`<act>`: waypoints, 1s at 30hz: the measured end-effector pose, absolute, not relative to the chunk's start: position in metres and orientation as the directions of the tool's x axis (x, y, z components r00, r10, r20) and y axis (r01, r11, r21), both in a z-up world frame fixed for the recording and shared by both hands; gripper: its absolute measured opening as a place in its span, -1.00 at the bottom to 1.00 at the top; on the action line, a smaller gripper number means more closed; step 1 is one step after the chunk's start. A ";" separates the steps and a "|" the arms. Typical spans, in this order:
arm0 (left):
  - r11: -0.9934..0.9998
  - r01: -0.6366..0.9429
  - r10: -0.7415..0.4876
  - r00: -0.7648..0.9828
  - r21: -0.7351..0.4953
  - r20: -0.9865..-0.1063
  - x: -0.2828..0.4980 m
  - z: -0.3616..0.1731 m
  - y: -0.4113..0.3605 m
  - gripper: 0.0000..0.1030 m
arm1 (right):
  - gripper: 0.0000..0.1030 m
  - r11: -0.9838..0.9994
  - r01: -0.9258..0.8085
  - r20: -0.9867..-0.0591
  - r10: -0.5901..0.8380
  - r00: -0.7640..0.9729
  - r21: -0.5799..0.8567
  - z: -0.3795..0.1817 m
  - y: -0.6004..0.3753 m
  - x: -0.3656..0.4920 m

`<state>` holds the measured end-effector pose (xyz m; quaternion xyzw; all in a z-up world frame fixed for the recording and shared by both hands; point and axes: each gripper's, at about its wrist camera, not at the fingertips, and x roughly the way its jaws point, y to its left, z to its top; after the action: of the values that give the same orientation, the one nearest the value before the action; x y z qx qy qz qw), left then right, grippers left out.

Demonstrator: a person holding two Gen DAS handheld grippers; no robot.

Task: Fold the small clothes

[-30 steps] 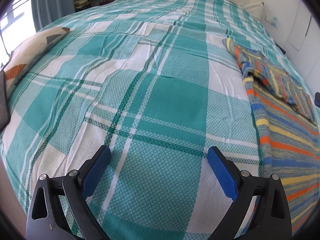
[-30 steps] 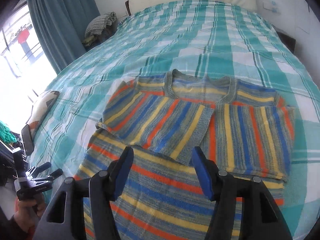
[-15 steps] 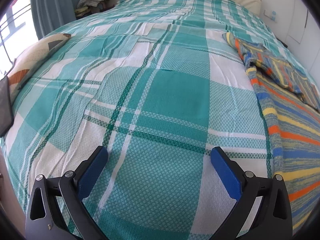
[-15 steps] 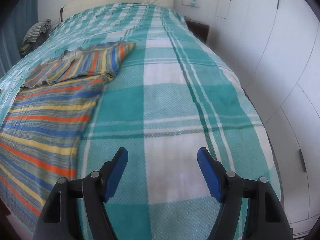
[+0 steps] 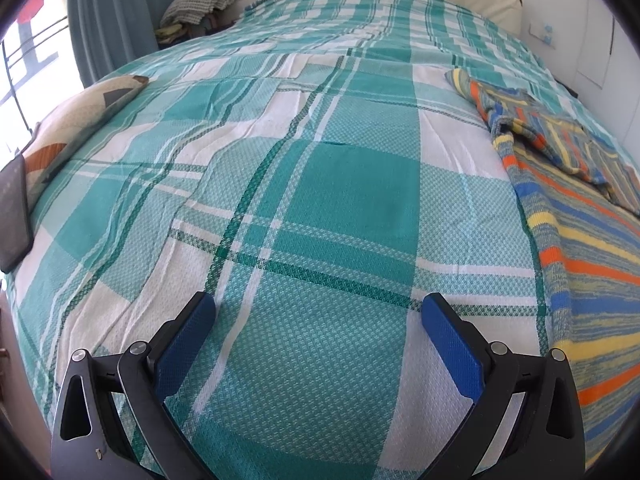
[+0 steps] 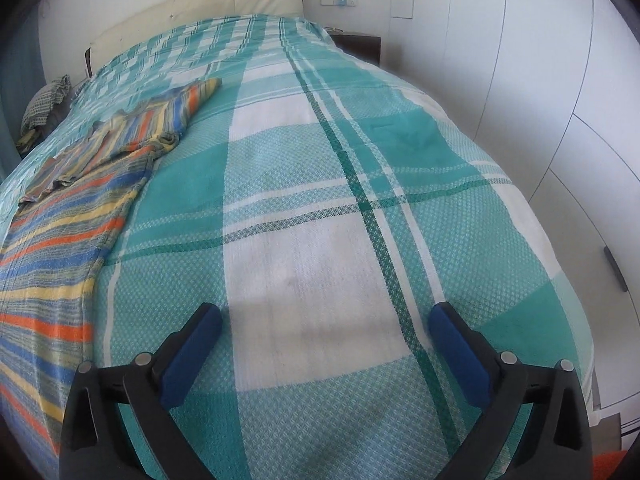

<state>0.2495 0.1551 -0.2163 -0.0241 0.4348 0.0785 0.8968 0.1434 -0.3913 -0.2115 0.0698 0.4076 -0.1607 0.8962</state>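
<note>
Bed: wide bed with a teal, green and white plaid woven bedspread (image 5: pixel 304 184) that fills both views; a cream padded headboard (image 6: pixel 192 12) stands at its far end against a white wall.
Room, right side: white wardrobe doors (image 6: pixel 560 80) run along the bed's right edge, with a dark bedside stand (image 6: pixel 358 44) near the headboard.
Room, left side: teal curtain (image 5: pixel 108 12) beside a bright window, and a pile of grey-and-white folded textiles (image 5: pixel 200 2) near the head of the bed.
Bed's left edge: patterned cream, orange and grey cushion (image 5: pixel 72 120), with a flat dark rectangular device (image 5: pixel 14 212) just beside its near end.
Garment: knitted sweater striped in orange, blue, yellow and grey (image 5: pixel 576 220) lies flat on the bedspread; its sleeves are folded in across the chest, and its hem end reaches toward the near edge of the bed.
Garment, from the right wrist: the same striped sweater (image 6: pixel 76 200) sits at the left of that view, apart from both claws.
Left claw: black frame with blue pads (image 5: pixel 318 304), jaws spread wide, nothing between them; it hangs over bare plaid to the left of the sweater.
Right claw: black frame with blue pads (image 6: pixel 326 314), jaws likewise spread wide and holding nothing; it hangs over a white square of the plaid to the right of the sweater.
</note>
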 end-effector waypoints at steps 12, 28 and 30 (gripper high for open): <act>0.986 -0.163 0.124 0.610 0.029 -0.783 0.249 -0.217 0.153 0.99 | 1.00 0.937 0.349 -0.739 -0.255 0.624 -0.028 -0.213 -0.386 0.143; 0.986 -0.164 0.129 0.611 0.034 -0.781 0.249 -0.217 0.153 0.99 | 1.00 0.937 0.349 -0.739 -0.255 0.624 -0.029 -0.213 -0.385 0.143; 0.986 -0.164 0.129 0.611 0.035 -0.781 0.249 -0.217 0.153 0.99 | 1.00 0.937 0.349 -0.738 -0.256 0.624 -0.030 -0.213 -0.385 0.143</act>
<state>0.2490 0.1526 -0.2169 -0.0202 0.4336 0.0816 0.8972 0.1434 -0.3848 -0.2134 0.0580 0.3997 -0.1681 0.8993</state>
